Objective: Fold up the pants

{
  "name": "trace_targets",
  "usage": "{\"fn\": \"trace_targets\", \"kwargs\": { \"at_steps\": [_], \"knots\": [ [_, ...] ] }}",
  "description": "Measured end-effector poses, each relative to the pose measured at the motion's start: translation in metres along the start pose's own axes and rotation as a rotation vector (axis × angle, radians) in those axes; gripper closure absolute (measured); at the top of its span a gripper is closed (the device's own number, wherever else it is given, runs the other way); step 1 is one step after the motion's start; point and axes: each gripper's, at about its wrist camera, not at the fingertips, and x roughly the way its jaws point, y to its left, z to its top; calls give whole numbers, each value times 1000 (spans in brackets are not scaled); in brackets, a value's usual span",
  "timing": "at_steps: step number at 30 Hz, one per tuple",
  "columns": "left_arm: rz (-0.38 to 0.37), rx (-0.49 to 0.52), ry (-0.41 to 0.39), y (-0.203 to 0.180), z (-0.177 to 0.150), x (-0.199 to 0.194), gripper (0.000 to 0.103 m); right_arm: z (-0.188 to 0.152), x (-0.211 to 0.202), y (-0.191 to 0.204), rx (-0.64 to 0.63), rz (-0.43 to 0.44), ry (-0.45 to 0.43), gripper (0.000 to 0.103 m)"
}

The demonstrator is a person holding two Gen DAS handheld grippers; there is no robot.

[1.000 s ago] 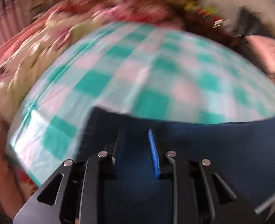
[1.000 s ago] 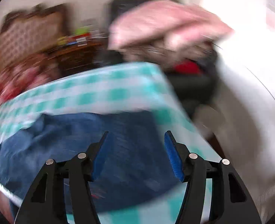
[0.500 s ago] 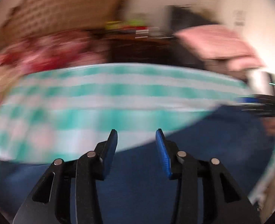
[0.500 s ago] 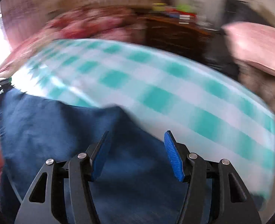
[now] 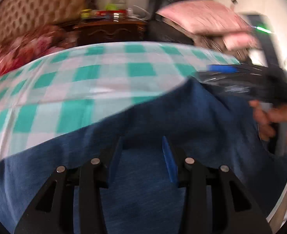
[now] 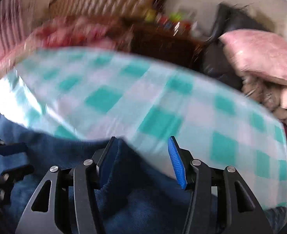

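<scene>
1. the pants (image 5: 143, 200) – dark blue denim – are spread on the near part of the teal-and-white checked cloth (image 5: 96, 81), directly under both grippers; the far part of the cloth is left bare.
2. the left gripper (image 5: 141, 156) is seen partly open over flat denim, with nothing pinched between the pads.
3. the right gripper (image 6: 143, 158) is seen partly open at the far edge of the pants, beside the checked cloth; a raised fold of denim is touched by its left pad (image 6: 108, 161), while the right pad (image 6: 175, 161) is left free – no grip is judged yet.
4. the long axis of the pants appears to run from one gripper to the other, though this cannot be settled; the right gripper is judged nearer the edge to be lifted.
5. no brand, label or writing can be read.
</scene>
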Motion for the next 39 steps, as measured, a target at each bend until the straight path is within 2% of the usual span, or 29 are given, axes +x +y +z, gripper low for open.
{"fn": "trace_targets", "kwargs": {
  "at_steps": [2, 4, 7, 9, 10, 11, 13, 15, 18, 20, 22, 26, 27, 30, 32, 34, 36, 37, 39],
  "knots": [
    [5, 7, -44, 6, -3, -19, 60, -7, -33, -34, 105, -10, -34, 49],
    [-16, 26, -56, 2, -10, -33, 60, -21, -48, -52, 106, -29, -3, 49],
    [-48, 18, -32, -3, -20, -34, 60, -54, -61, -79, 39, -179, 62, 49],
    [-13, -8, 32, -1, -25, -22, 61, -74, -58, -106, 47, -321, 119, 48],
    [31, -53, 49, 7, -27, -16, 70, -81, -57, -118, 75, -342, 123, 45],
    [38, -75, 40, 10, -27, -18, 75, -86, -57, -130, 111, -346, 129, 44],
    [28, -112, 36, 15, -27, -26, 75, -95, -55, -144, 166, -324, 140, 42],
    [25, -94, 4, 10, -28, -42, 74, -94, -65, -146, 209, -320, 104, 43],
    [25, -65, -35, 0, -39, -69, 72, -97, -111, -133, 253, -266, 5, 41],
    [4, -39, -49, -12, -54, -85, 70, -107, -128, -118, 246, -215, 1, 40],
    [-4, 4, -56, -29, -76, -96, 69, -128, -137, -88, 190, -150, 36, 38],
    [8, 23, 13, -43, -118, -92, 66, -178, -126, -46, 109, -182, 160, 36],
    [15, 24, -3, -44, -125, -94, 66, -187, -133, -42, 113, -205, 106, 33],
    [30, 23, -21, -41, -137, -106, 63, -192, -143, -43, 177, -203, 106, 31],
    [31, -41, -61, -26, -139, -118, 63, -187, -154, -38, 234, -195, 79, 30],
    [77, -123, -77, 0, -141, -125, 63, -181, -164, -23, 224, -154, 20, 28],
    [138, -173, -67, 28, -143, -128, 65, -178, -163, -5, 187, -149, 0, 23],
    [167, -198, -74, 45, -143, -133, 71, -178, -154, 3, 169, -152, 39, 23],
    [196, -229, -88, 77, -138, -143, 74, -186, -138, 14, 155, -179, 127, 24]
  ]
}}
